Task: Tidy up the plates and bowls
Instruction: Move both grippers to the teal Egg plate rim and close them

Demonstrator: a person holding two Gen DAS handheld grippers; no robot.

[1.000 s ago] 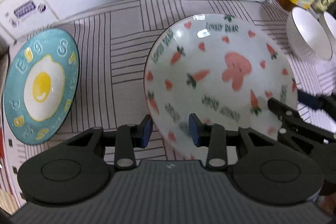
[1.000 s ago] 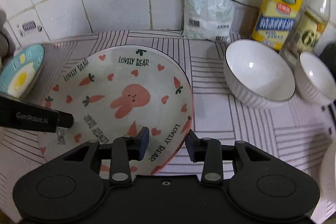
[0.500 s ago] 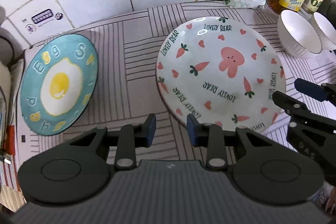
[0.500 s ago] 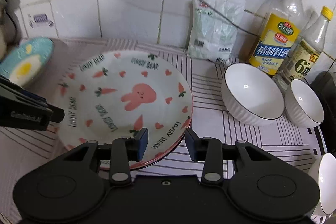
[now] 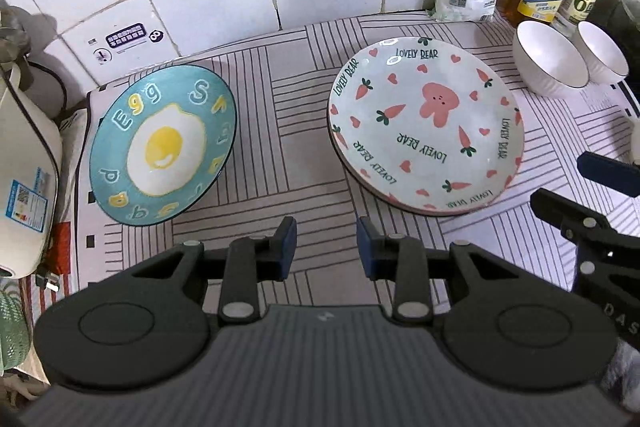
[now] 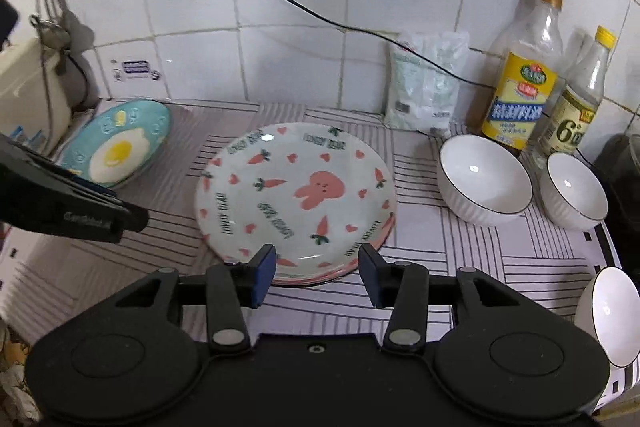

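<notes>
A: What is lying along the left edge?

B: A cream appliance [image 5: 24,163] is standing at the counter's left end, and the egg plate [image 5: 162,145] is sitting just beside it, near the wall.

A: And the left gripper [image 5: 326,247]?

B: It is hovering over bare mat [image 5: 280,155] between the two plates, jaws slightly apart, gripping nothing.

A: The middle?

B: The bunny plate [image 6: 296,199] is lying flat on the mat, seemingly atop another plate. The right gripper [image 6: 316,275] is hanging over its near rim, jaws opening, pads not touching it.

A: Further right?

B: Two bowls [image 6: 486,181] are standing side by side before the bottles [image 6: 520,83]; a third bowl [image 6: 610,315] is tilting at the right edge.
</notes>
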